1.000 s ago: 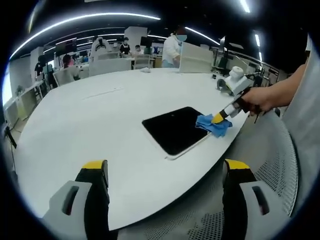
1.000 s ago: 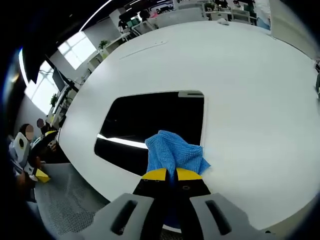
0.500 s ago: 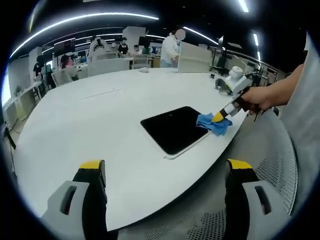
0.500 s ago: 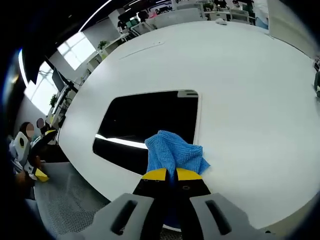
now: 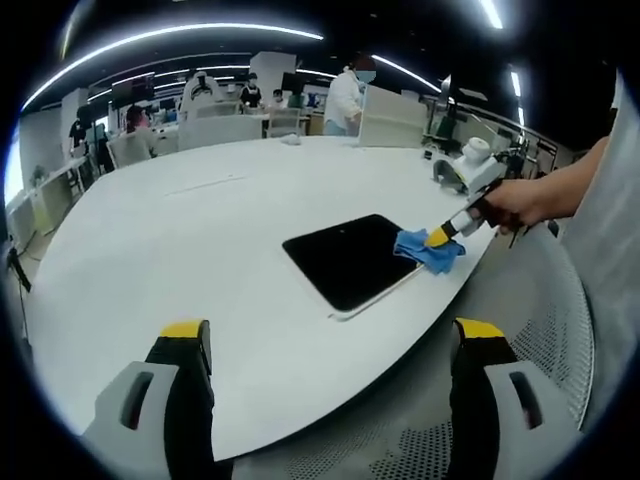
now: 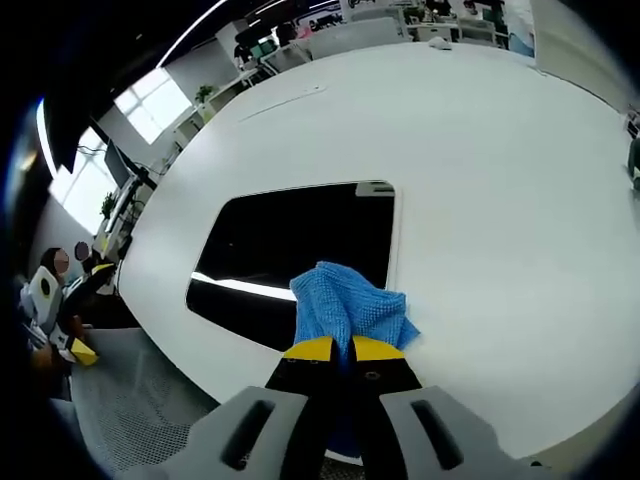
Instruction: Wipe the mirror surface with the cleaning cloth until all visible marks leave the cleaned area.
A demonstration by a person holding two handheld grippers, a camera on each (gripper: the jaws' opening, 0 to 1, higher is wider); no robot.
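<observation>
The left gripper (image 5: 330, 345) hung off the table (image 5: 180, 240) edge, its jaws spread wide with nothing between them. The right gripper (image 6: 342, 347) had its jaws pinched on the blue cloth (image 6: 345, 305), which lay on the mirror's (image 6: 300, 245) near corner, partly over its rim onto the table. The mirror lay flat near the table edge. Beyond, people stood by desks (image 5: 225, 128).

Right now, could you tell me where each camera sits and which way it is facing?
Left gripper view: rides the left gripper, held off the table's edge, facing across it at the mirror; open jaws, a person's hand.
Right gripper view: rides the right gripper, low over the mirror's near corner, jaws shut on the blue cloth.
Shared: mirror, blue cloth, table, right gripper.
</observation>
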